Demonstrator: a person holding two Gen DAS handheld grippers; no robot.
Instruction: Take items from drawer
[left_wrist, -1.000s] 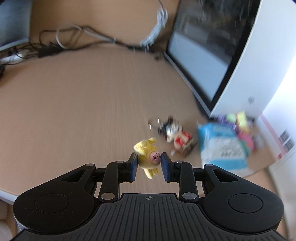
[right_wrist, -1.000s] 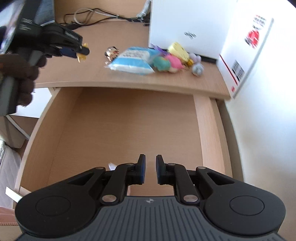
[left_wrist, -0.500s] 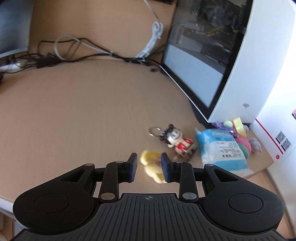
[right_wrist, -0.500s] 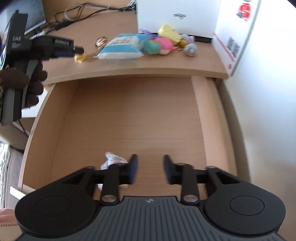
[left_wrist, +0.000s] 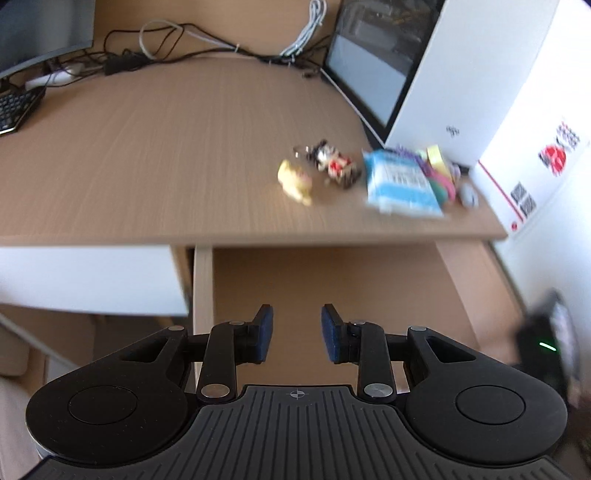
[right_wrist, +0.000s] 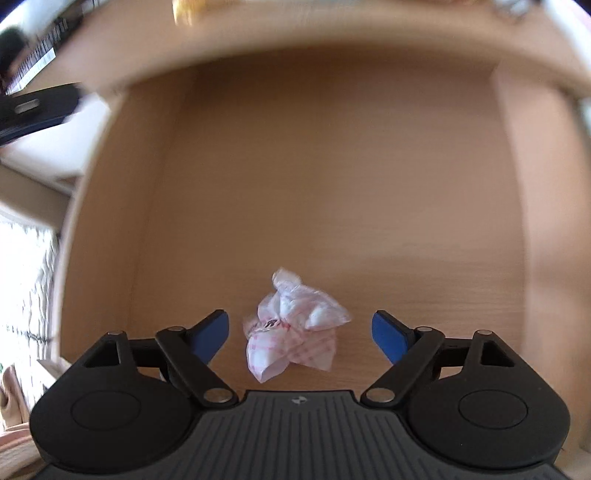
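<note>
Desk (left_wrist: 184, 147) fills the upper two thirds of the left wrist view, wood top; white box (left_wrist: 461, 74) with a dark glass side stands at upper right; monitor edge (left_wrist: 40, 33) and a keyboard corner (left_wrist: 14, 107) at far upper left, cables (left_wrist: 177, 40) along the top; open drawer (right_wrist: 332, 184) takes up most of the right wrist view, its wood floor bare apart from one thing, and shows again below the desk edge in the lower middle of the left view; blue and white packet (left_wrist: 400, 184) lies on the desk right of centre, touching a heap of small coloured toys (left_wrist: 441, 173) at the foot of the white box; doll keychain (left_wrist: 334, 162) just left of the packet; yellow plush toy (left_wrist: 295, 181) just beside the keychain, left and slightly lower, all blurred; crumpled pink and white wrapper (right_wrist: 295, 328) lies on the drawer floor at lower centre of the right view; right gripper (right_wrist: 299, 332) jaws wide apart, one blue pad either side of the wrapper, neither touching it; left gripper (left_wrist: 296, 332) over the drawer at the bottom of its frame, jaws apart with nothing between them; a dark blurred part of the other gripper shows at the right edge of the left view, and one at the upper left of the right view
</note>
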